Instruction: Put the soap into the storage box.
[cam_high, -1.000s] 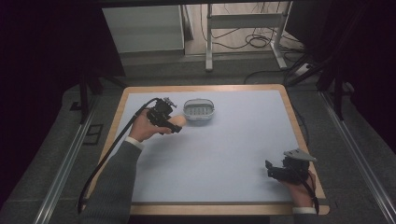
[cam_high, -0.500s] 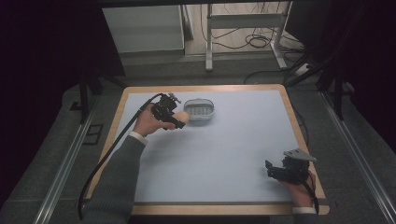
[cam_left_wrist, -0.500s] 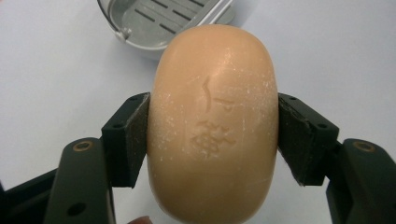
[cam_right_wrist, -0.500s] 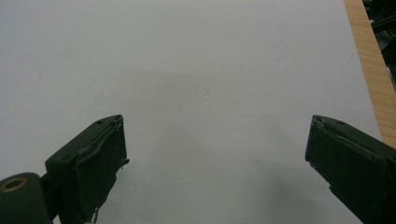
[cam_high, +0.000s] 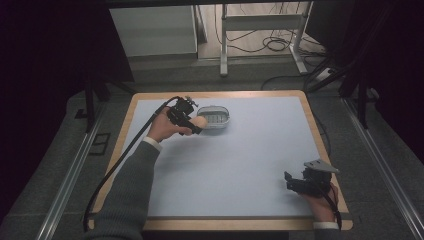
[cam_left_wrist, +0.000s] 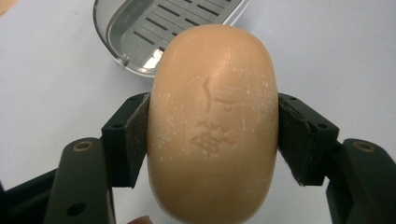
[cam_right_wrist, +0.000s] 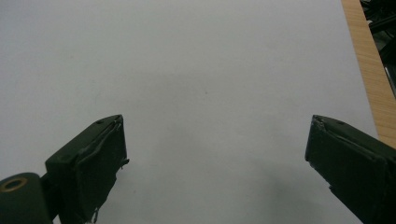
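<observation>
Left gripper (cam_high: 199, 126) moved toward soap dish (cam_high: 215, 118); soap bar (cam_left_wrist: 214, 121) clamped between jaws

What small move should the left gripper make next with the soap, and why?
Probably carry the soap bar a little farther forward until it hangs over the slotted tray of the soap dish, then lower it. The left gripper has its jaws clamped on the bar's sides, and the dish lies just ahead, empty. The right gripper rests open, far off.
</observation>
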